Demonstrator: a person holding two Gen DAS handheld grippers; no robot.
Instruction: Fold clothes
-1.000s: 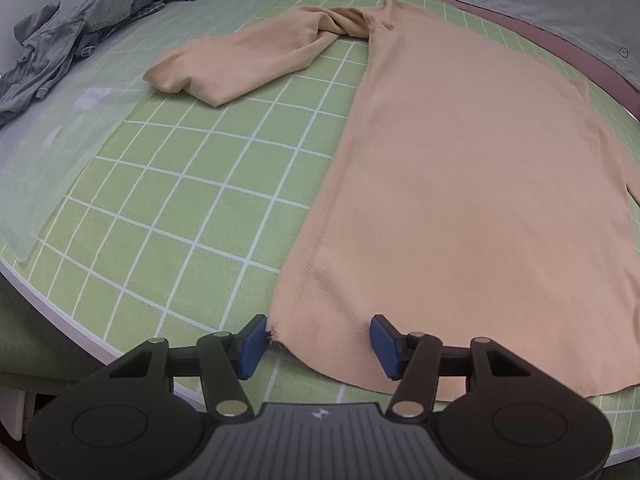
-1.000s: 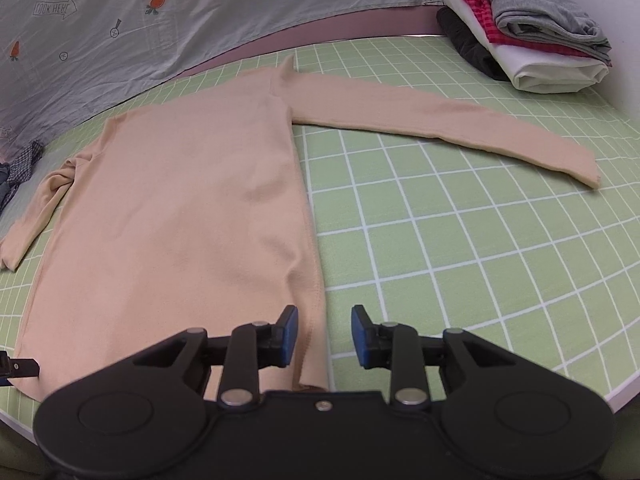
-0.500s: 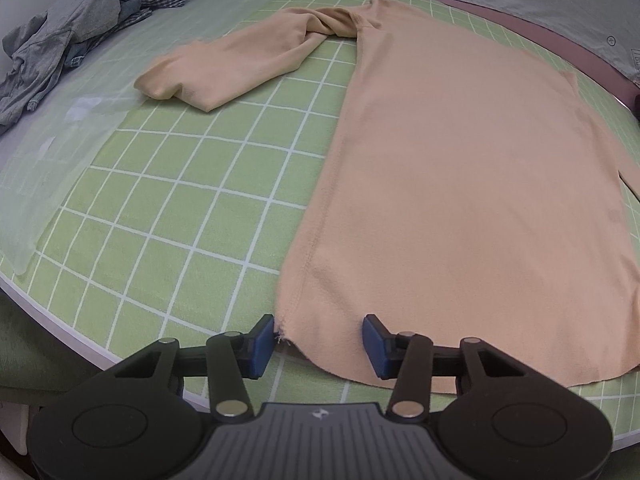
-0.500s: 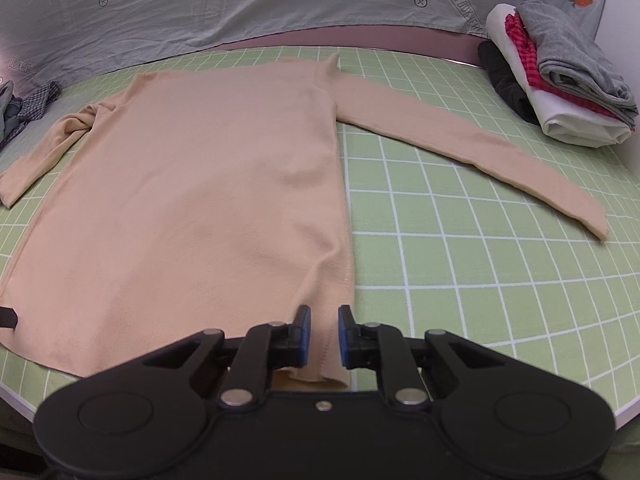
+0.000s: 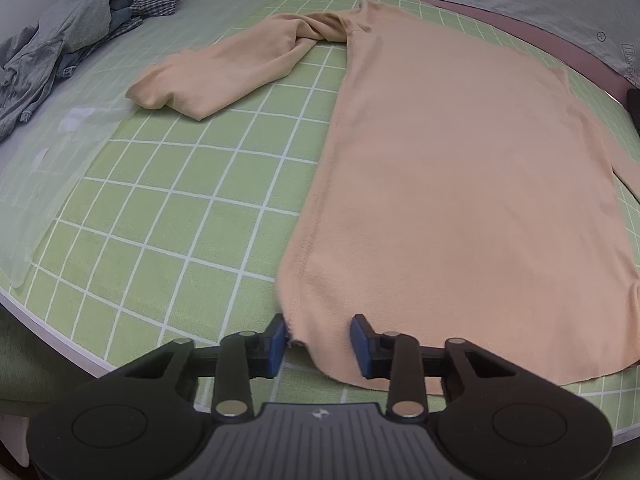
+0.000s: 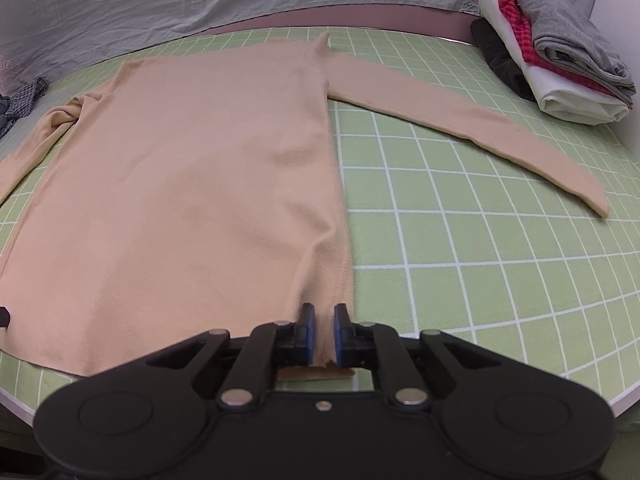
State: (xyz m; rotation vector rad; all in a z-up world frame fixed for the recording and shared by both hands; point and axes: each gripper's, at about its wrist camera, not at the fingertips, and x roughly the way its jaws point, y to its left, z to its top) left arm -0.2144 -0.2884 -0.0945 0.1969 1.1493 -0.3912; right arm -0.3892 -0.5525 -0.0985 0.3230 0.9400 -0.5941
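While lying flat, shirt runs lengthwise, collar away.

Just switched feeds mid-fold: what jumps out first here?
A beige sweater lies flat across the green grid mat. The right gripper is shut on its near hem corner; the left gripper is closing around the other corner. A folded stack sits far right, a loose heap far left.
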